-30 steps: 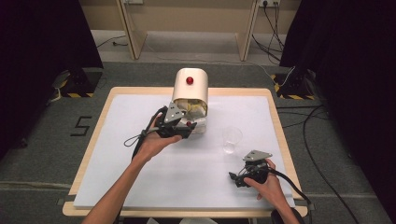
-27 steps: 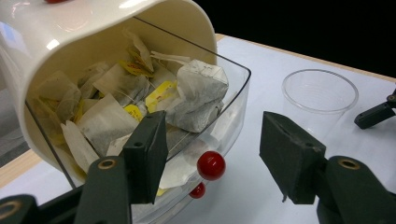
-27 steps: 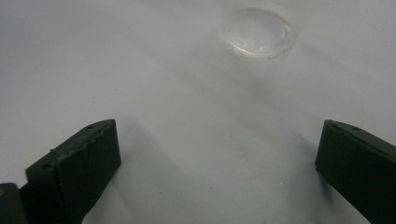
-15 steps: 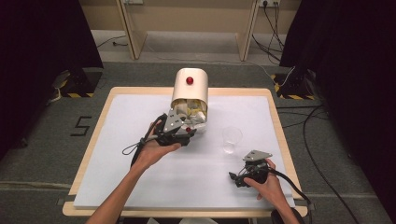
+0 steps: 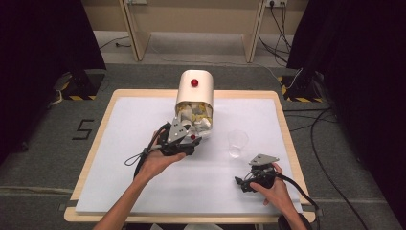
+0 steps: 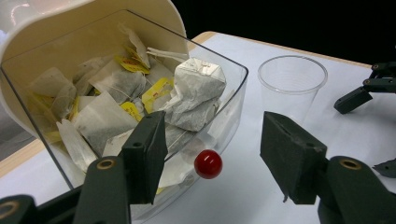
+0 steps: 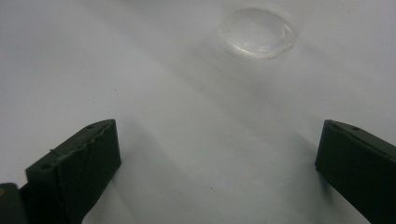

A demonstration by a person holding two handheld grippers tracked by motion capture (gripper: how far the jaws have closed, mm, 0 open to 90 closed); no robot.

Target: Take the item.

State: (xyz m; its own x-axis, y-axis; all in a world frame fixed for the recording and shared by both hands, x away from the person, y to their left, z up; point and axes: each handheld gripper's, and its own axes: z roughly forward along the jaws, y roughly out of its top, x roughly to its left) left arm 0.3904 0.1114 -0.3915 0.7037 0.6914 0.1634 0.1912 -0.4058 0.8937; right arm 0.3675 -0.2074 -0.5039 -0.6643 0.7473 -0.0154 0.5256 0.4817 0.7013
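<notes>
While the left gripper (image 6: 212,163) hovers at the open front of the tea-bag dispenser (image 5: 194,98), its two black jaws stand spread apart with nothing between them but air, the near jaw in front of the clear plastic door (image 6: 219,116) and the other out over the white table cover (image 5: 119,158). A small red knob (image 6: 208,164) on that door sits between the jaws in the left gripper view, touched by neither. Behind the door lies a heap of tea bags (image 6: 194,93), white paper sachets with yellow tags, one folded bag resting highest against the clear wall. The dispenser itself is cream-coloured with a rounded hood and a second red button (image 5: 194,82) on top, and it stands at the far middle of the table. A clear plastic cup (image 5: 238,142) stands upright just to the right of the dispenser, apart from it and empty. Near the table's front right corner the right gripper (image 5: 249,181) is held low in the person's right hand (image 5: 273,189), well apart from the cup; in the right gripper view its jaws gape wide over bare cover, gripping nothing, with the cup's rim (image 7: 259,32) farther ahead.
</notes>
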